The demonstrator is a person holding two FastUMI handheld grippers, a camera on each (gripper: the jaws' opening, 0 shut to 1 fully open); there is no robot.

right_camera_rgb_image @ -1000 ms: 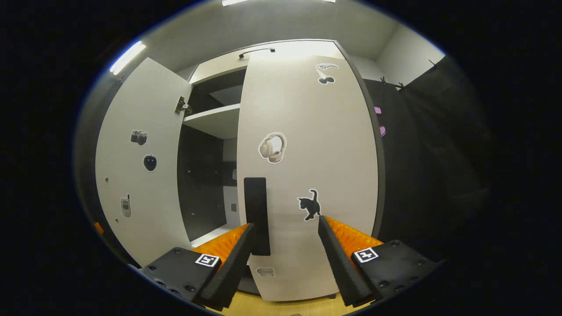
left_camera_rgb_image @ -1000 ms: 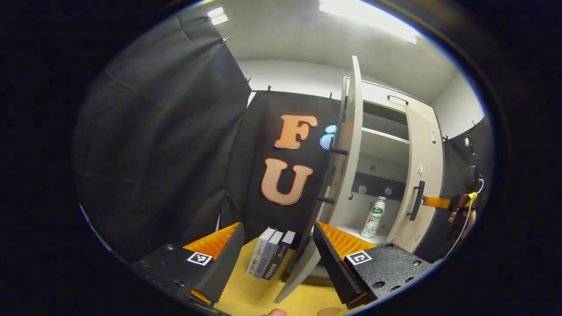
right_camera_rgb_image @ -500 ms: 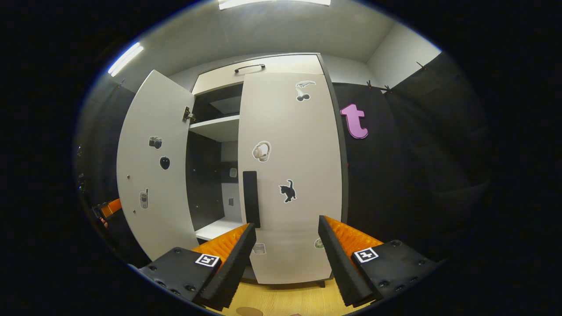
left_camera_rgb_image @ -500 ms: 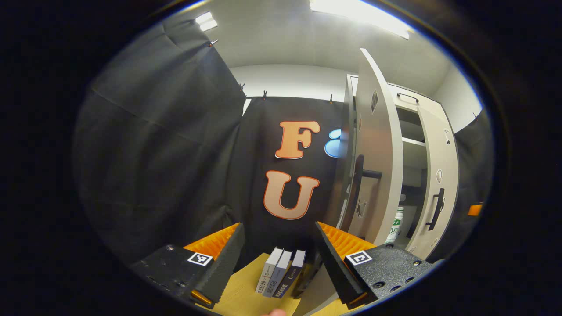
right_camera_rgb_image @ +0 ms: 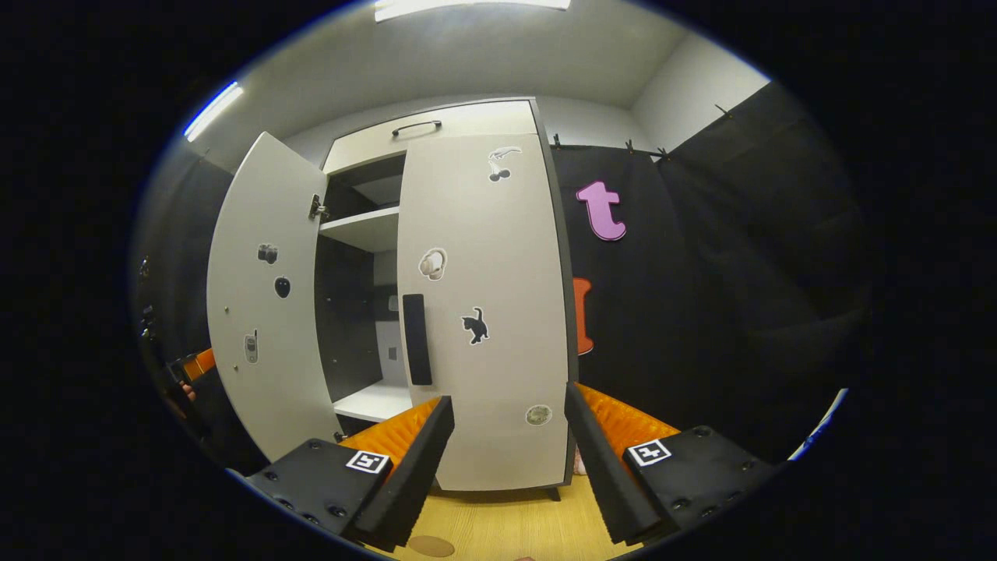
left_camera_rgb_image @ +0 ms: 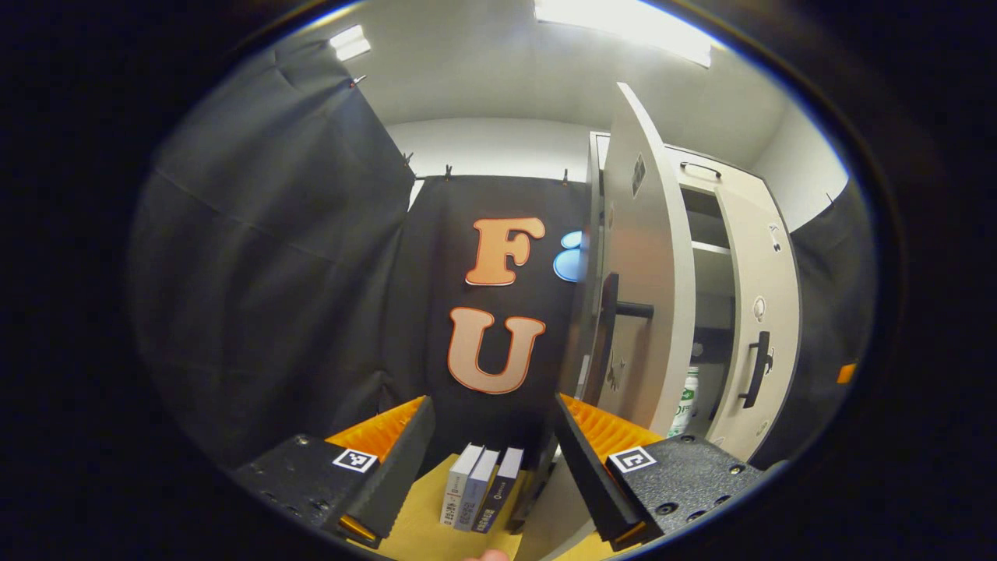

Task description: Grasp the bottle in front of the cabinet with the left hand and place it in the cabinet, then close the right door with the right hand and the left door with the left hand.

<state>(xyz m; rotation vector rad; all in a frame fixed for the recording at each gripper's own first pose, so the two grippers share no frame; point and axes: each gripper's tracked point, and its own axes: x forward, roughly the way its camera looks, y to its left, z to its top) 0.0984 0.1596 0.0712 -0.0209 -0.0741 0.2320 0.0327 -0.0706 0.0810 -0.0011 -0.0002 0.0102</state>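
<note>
We see the bottle (left_camera_rgb_image: 685,401) standing upright inside the cabinet (right_camera_rgb_image: 467,125), on its lower shelf (right_camera_rgb_image: 374,401), glimpsed in the left gripper view through the narrow gap between the two doors. The right door (right_camera_rgb_image: 483,312) lies flush against the cabinet front in the right gripper view, its dark handle (right_camera_rgb_image: 417,339) along the inner edge and stickers across its face. The left door (left_camera_rgb_image: 642,288) stands partly open, swung out from the cabinet; in the left gripper view we look at it nearly edge on, with its handle (left_camera_rgb_image: 615,312) projecting toward us.

Our left gripper (left_camera_rgb_image: 494,448) is held near the left door's outer side, jaws apart and holding nothing. Below it a few books (left_camera_rgb_image: 479,499) stand upright on the wooden surface (left_camera_rgb_image: 420,530). Our right gripper (right_camera_rgb_image: 510,460) hangs in front of the right door, apart from it, jaws likewise spread wide and empty.
</note>
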